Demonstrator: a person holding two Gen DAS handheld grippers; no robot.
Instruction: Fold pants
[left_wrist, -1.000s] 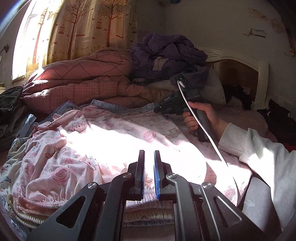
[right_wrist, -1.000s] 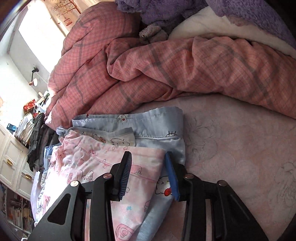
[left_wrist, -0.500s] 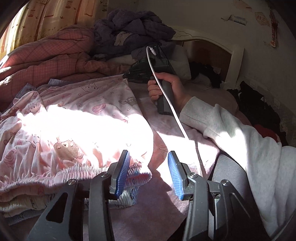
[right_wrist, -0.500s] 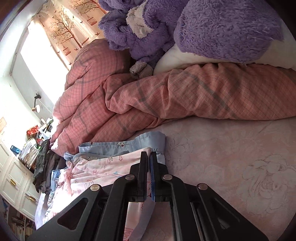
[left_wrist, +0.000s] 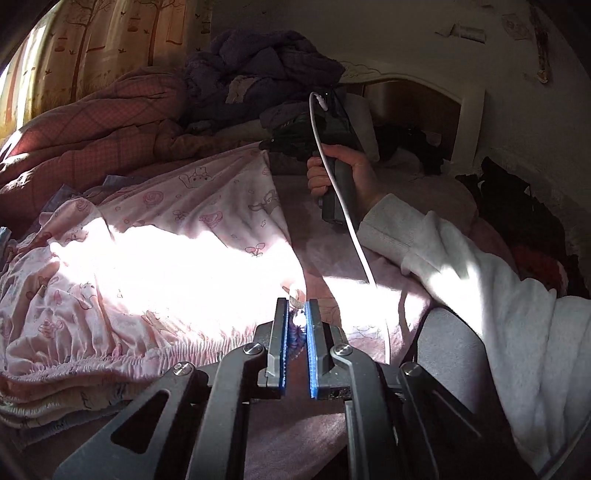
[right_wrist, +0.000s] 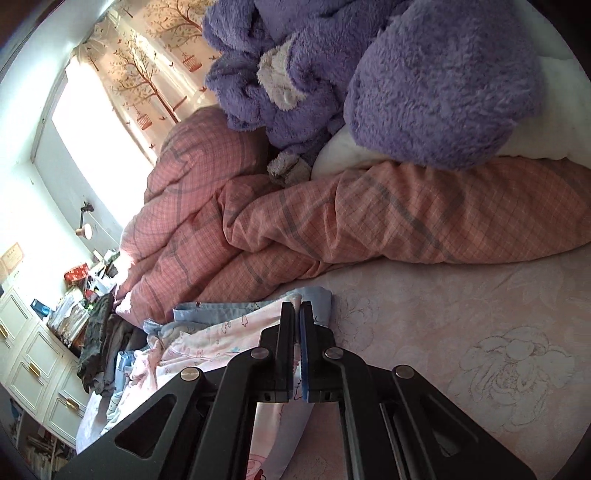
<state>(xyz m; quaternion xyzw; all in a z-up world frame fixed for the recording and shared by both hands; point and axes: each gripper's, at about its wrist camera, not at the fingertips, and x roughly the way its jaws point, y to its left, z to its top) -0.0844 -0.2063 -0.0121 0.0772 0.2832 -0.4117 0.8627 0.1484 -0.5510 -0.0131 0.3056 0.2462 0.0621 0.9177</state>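
The step in hand seems to be the first fold of the pink pants (left_wrist: 177, 258): each gripper takes one end of the same side edge, probably to carry that edge over to the other side. The pants lie spread on the pink bedsheet (right_wrist: 461, 332), with the gathered waistband at the lower left of the left wrist view and the leg end at the upper middle. They rest on top of a pile of other pants, among them a light blue pair (right_wrist: 236, 306).

The left gripper (left_wrist: 297, 314), at the lower middle of its view, is closing, and its blue pads stand narrow. A small bunch of cloth from the waistband corner sits between them, so I judge that it pinches the corner. Strong sunlight washes out this spot, so I cannot tell how deep the hold is.

The right gripper (right_wrist: 298, 314) is seen in the upper middle of the left wrist view, held in the person's hand (left_wrist: 347, 173). In its own view the jaws are pressed together, with almost no gap, and the pink hem (right_wrist: 258, 321) runs in between them and hangs below.

The next move calls for lifting both ends together and at the same height, so the edge stays straight. The pairs under the pink one must not come up with it.
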